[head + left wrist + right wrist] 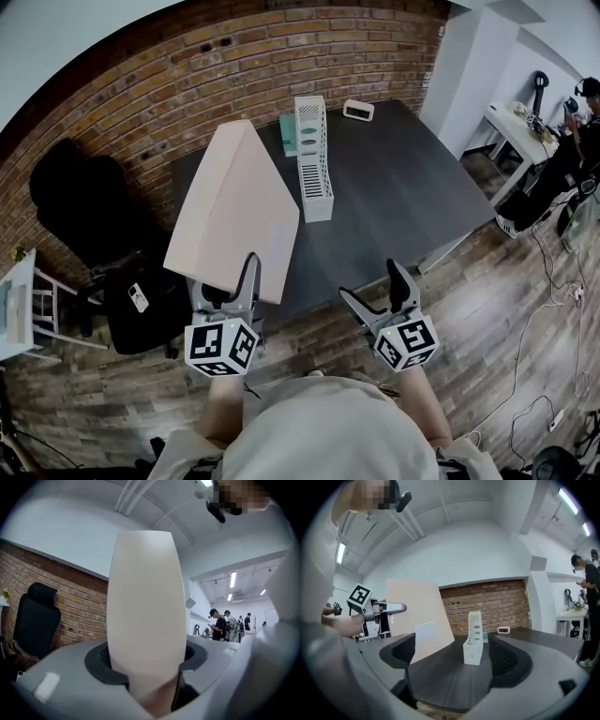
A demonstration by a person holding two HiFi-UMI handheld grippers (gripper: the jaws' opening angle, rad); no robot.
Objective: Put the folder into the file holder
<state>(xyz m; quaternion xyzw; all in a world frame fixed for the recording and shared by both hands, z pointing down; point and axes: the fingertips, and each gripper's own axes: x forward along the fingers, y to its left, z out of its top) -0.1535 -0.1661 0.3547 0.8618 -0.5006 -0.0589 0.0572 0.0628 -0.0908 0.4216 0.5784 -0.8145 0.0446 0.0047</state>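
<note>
A large pale beige folder (234, 211) stands on edge and tilted above the near left part of the dark table (403, 197). My left gripper (228, 286) is shut on its lower near edge. In the left gripper view the folder (145, 606) rises between the jaws and fills the middle. The white slotted file holder (314, 159) stands upright on the table, to the right of the folder and apart from it. My right gripper (370, 281) hangs open and empty at the table's near edge. In the right gripper view the file holder (474, 639) is ahead, with the folder (419, 616) to the left.
A small white clock (358, 110) sits at the table's far edge, and a teal box (290, 134) lies behind the file holder. A black chair (84, 206) stands left of the table. A person (572, 141) sits by a white desk far right. Cables lie on the wooden floor (525, 337).
</note>
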